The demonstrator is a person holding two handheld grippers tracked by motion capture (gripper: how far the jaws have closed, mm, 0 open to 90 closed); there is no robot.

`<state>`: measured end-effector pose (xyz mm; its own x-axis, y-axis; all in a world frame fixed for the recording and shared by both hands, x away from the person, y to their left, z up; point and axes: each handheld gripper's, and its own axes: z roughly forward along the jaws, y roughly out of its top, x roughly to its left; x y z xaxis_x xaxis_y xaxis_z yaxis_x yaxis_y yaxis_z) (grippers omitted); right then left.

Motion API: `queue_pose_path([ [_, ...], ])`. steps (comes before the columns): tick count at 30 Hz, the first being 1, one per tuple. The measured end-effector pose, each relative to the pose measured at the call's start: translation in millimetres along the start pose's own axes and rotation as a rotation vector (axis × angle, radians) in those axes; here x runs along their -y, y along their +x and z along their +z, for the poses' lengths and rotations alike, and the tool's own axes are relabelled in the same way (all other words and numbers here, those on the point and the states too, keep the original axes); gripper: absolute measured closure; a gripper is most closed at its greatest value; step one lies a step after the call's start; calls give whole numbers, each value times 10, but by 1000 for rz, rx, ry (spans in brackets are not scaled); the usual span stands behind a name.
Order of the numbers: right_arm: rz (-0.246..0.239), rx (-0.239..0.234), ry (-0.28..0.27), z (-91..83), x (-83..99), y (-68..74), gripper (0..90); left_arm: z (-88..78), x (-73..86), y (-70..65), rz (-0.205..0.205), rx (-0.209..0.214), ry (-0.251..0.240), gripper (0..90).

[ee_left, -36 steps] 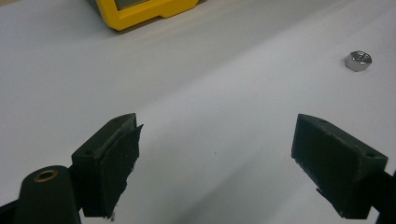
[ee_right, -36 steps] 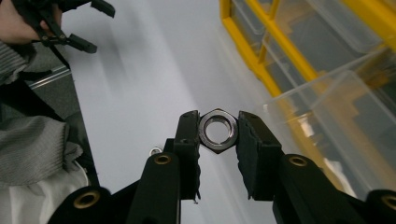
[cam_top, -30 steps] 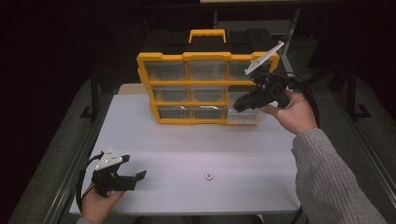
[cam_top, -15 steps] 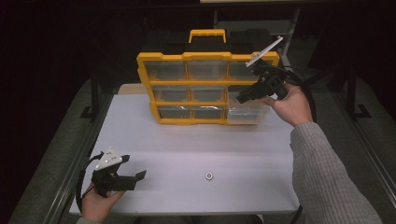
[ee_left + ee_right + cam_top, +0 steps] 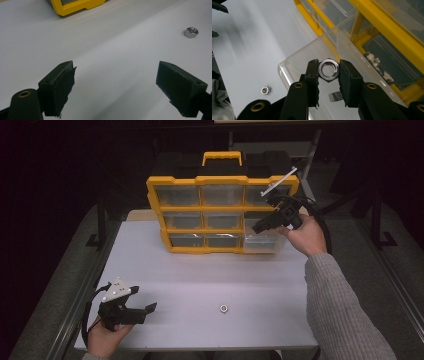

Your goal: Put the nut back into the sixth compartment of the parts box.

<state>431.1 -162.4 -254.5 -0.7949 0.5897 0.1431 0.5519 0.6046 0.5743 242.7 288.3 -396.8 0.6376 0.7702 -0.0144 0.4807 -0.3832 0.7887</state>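
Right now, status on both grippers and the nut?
Right gripper shut on large nut, above pulled-out clear drawer. Left gripper open, empty, near table. Small nut loose on table. Nothing in the way.

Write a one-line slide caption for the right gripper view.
Right gripper holds a large hex nut above the pulled-out clear drawer of the yellow organizer; a small nut lies on the table.

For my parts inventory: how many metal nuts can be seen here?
3: one held in the right gripper, a nut; one small nut lying loose on the table; one in the pulled-out clear drawer, nut. Others may be hidden.
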Motion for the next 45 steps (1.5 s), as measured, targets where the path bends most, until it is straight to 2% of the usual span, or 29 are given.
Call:
queue_pose_path([
  [9, 4, 9, -26, -56, 27, 0, 661, -6, 0, 11, 13, -2, 8, 147],
  [12, 2, 12, -39, -117, 43, 24, 653, 0, -1, -1, 1, -1, 1, 147],
  [13, -1, 12, -43, -137, 49, 35, 647, -8, -2, 8, 16, -2, 12, 147],
  [16, -10, 7, -53, -206, 69, 84, 636, 4, -1, -3, 5, -3, -1, 147],
  [20, -33, -2, -72, -283, 101, 162, 610, -1, -7, 6, 26, -5, 8, 147],
  [29, -61, -37, -92, -324, 214, 366, 576, 7, -4, -5, 19, -7, 3, 147],
  [36, -95, -66, -98, -256, 344, 542, 551, 2, -5, -3, 25, -7, 9, 147],
  [38, -103, -75, -97, -212, 388, 582, 542, 8, -5, -15, 12, -6, 2, 147],
  [40, -110, -82, -92, -163, 433, 614, 527, 2, -7, -9, 24, -8, 13, 147],
  [45, -105, -103, -85, -29, 542, 677, 516, 6, -6, -9, 23, -8, 12, 147],
])
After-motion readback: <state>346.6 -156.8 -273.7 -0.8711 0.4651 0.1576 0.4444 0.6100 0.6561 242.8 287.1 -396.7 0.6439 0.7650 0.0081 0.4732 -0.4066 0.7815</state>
